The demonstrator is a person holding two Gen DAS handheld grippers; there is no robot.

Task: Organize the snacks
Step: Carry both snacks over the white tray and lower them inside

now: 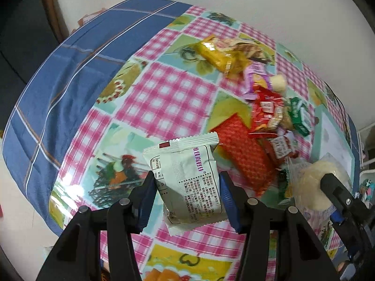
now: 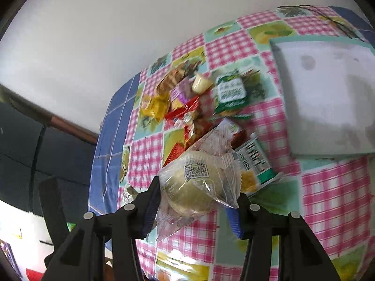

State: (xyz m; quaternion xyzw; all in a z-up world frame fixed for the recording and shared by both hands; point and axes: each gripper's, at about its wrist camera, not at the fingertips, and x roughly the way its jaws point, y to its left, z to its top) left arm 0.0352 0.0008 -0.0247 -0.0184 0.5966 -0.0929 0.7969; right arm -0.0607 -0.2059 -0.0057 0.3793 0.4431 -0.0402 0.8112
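glossy plastic tablecloth point(image 1: 168, 89), crinkly foil wrappers point(image 1: 246, 154)

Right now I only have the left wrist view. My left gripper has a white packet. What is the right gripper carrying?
Observer: The right gripper is shut on a round pale pastry in a clear wrapper, which has a QR code on top.
Operator: Is there anywhere to put things on that side?
Observer: A white tray with a green rim sits on the checked tablecloth, beyond the snack pile; it looks empty.
Operator: Anything close to the tray?
Observer: A green packet lies nearest its left edge, apart from it.
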